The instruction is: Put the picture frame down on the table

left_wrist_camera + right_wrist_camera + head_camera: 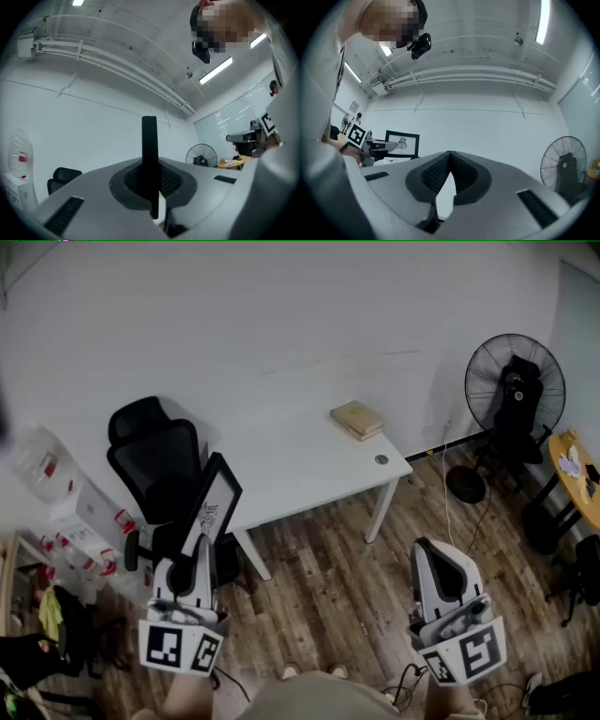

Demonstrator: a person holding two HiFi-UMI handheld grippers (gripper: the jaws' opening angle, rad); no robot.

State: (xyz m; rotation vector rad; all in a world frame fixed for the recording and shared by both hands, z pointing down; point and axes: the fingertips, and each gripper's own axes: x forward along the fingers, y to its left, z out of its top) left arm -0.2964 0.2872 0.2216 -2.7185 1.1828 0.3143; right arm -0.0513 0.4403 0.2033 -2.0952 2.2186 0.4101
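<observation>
A black picture frame [213, 502] with a white print stands upright in my left gripper [192, 563], which is shut on its lower edge, in front of the table's left end. In the left gripper view the picture frame [149, 159] shows edge-on as a black bar rising between the jaws. From the right gripper view the picture frame [401, 143] appears at left with its print facing me. My right gripper [433, 568] hangs over the floor to the right, shut on nothing; its jaw tips meet in the right gripper view [449, 153]. The white table [300, 460] stands ahead.
A tan book [357, 419] and a small round object [381, 459] lie on the table's right end. A black office chair [155, 460] stands at the table's left. A standing fan [514, 395] is at right, a water dispenser [47, 474] and boxes at left.
</observation>
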